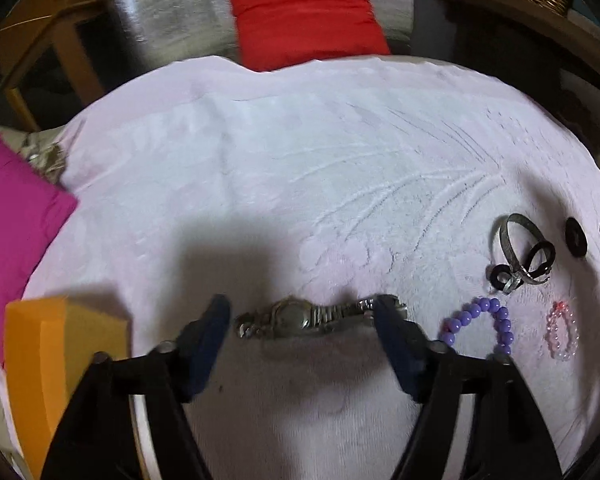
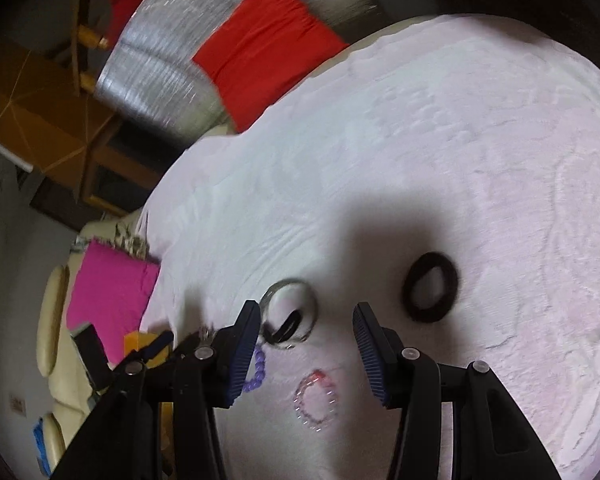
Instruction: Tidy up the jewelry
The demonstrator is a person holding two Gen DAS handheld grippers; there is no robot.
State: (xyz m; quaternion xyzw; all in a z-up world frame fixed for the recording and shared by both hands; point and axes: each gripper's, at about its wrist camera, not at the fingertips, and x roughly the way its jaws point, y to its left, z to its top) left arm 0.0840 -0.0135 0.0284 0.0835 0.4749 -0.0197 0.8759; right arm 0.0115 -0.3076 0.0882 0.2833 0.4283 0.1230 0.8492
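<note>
Five pieces lay loose on white towel (image 1: pixel 300 152): watch (image 1: pixel 300 316), purple bead bracelet (image 1: pixel 480 320), pink bead bracelet (image 2: pixel 316 404), metal bangle (image 2: pixel 290 316), black hair tie (image 2: pixel 430 286). Nothing sorted yet, by look. Left gripper (image 1: pixel 302 312) jaws wide, straddling watch, not gripping. Right gripper (image 2: pixel 306 340) jaws part-open, empty, near bangle.

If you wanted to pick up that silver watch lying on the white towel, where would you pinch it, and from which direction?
Probably at the round case, coming straight down from above. The watch lies flat and stretched sideways on the towel, so the fingers should close across its narrow width, not along the band. The case is the thickest, stiffest part; the linked band would likely sag. The left gripper stands open around the watch lengthwise, so it would need turning.
</note>
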